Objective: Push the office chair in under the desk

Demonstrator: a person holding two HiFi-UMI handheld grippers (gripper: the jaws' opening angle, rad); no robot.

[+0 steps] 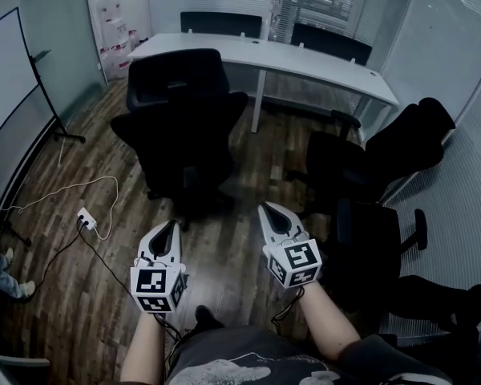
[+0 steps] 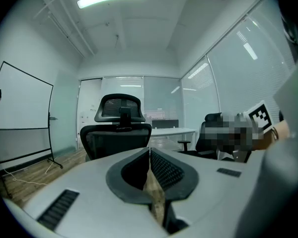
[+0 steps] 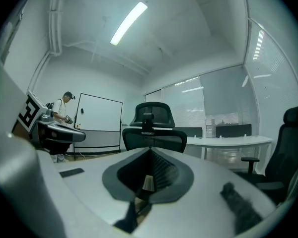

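Office chair [image 1: 180, 127]: directly ahead of both grippers, backrest toward them, apart from both, at near edge of desk [image 1: 305, 62]. Left gripper [image 1: 172, 225]: clenched, empty. Right gripper [image 1: 269, 209]: clenched, empty. Both aimed at backrest, side by side.

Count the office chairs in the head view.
5. The office chair stands before the desk; two behind it, the far-left chair and far-right chair; two at right, the upper chair and lower chair. Those overlap darkly; another may hide.
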